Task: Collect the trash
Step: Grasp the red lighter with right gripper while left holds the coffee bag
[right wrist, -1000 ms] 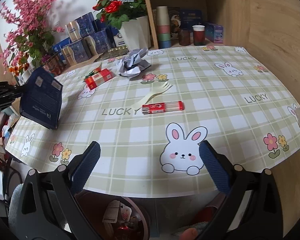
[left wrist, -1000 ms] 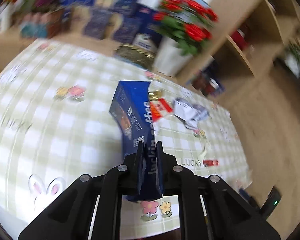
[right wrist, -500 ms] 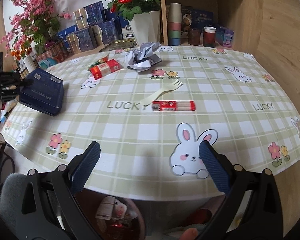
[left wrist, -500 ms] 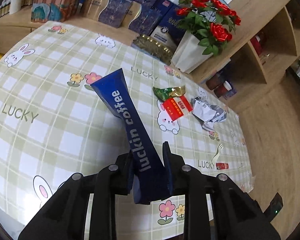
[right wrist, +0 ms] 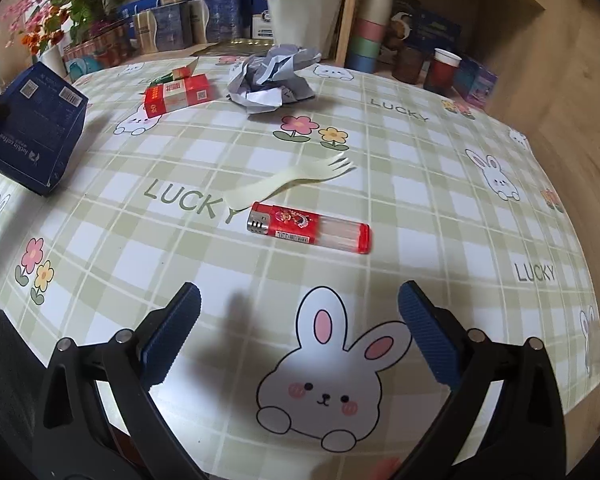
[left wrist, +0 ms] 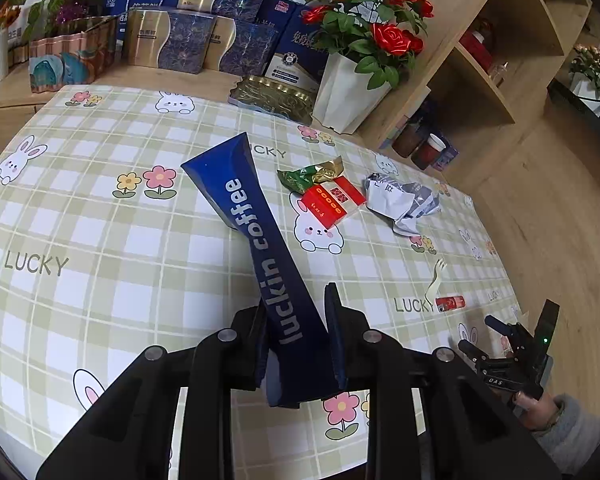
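Left wrist: jaws around blue coffee box, near end hidden, contact unclear; right jaws wide apart.

On the table, a lighter was laid just before a fork. Behind them, crumpled paper was set right of a cigarette pack.

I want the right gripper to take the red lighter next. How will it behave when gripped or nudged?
The red lighter looks like hard, glossy plastic, so it should stay stiff but may slip between the pads. It lies flat on the tablecloth, so a nudge would probably slide it rather than roll it. The right gripper stands open, wide enough to straddle it.
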`<control>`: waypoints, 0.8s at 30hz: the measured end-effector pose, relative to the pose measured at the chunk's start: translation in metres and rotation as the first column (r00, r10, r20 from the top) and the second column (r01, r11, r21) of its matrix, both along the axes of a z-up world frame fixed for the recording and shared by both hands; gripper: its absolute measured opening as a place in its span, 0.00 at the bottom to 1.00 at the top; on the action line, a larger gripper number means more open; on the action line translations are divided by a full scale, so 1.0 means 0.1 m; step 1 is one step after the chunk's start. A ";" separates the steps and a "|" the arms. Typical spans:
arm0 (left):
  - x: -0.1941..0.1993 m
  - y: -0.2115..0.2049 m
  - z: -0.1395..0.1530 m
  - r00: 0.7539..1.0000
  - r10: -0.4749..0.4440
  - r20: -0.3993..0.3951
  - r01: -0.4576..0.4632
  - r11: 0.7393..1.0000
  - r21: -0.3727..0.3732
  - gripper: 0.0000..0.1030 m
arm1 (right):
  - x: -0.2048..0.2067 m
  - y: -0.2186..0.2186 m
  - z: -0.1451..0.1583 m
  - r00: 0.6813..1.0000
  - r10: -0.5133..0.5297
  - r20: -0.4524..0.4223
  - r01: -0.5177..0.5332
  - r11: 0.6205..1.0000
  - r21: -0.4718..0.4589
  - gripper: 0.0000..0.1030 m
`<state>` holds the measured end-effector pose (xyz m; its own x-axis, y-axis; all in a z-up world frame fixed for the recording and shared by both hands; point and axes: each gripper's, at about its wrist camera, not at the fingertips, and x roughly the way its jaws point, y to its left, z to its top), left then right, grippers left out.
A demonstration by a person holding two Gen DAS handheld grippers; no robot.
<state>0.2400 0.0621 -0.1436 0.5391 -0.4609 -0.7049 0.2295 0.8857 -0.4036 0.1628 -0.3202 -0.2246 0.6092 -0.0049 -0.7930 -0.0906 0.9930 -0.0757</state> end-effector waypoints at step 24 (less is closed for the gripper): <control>-0.04 -0.08 0.02 0.999 -0.021 0.031 0.019 0.999 0.048 0.24 | 0.36 -0.17 -0.18 0.989 0.059 -0.139 -0.060 0.998 0.001 0.94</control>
